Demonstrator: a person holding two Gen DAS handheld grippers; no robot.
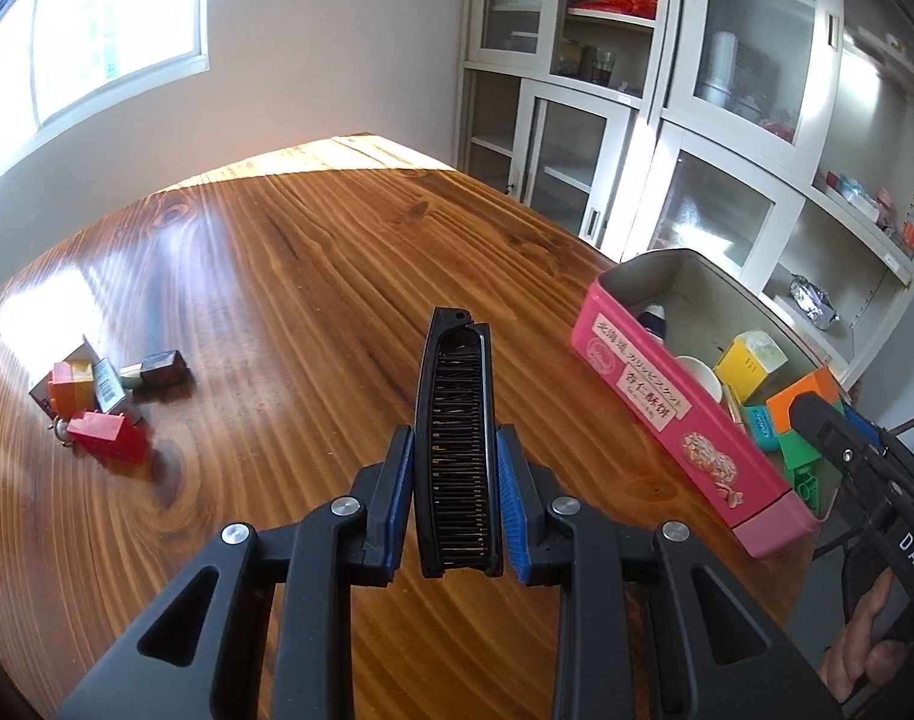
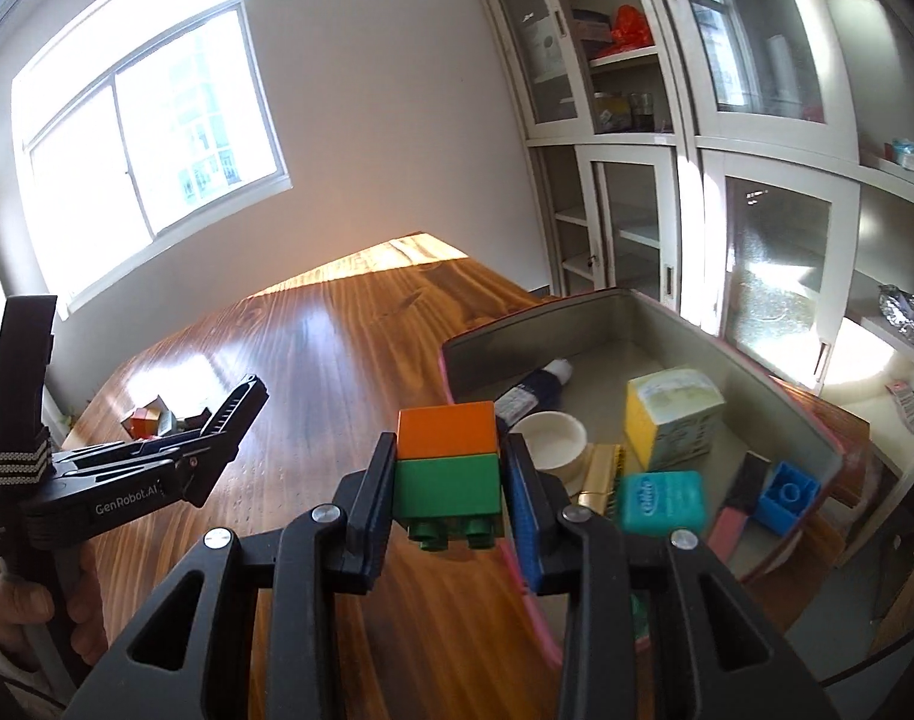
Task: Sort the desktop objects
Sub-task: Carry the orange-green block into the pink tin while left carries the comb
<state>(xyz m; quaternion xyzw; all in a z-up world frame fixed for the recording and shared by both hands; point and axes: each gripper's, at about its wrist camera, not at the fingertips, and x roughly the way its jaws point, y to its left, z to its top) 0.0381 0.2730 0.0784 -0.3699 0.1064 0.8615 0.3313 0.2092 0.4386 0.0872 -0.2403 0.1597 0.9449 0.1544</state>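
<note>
Black plastic tongs (image 1: 453, 498), blue ribbed pads (image 1: 512, 516), silver screws, white "GenRobot.AI" lettering.

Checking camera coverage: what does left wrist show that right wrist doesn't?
Left wrist only: the red block in the loose pile and the pink tin's labelled outer side.

Right wrist only: the blue brick and teal box on the tin floor.

Both: the black comb in the left gripper, the orange-green block in the right gripper, the wooden table.

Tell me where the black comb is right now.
The black comb is clamped upright in the left tongs above the wooden table, left of the pink tin.
</note>
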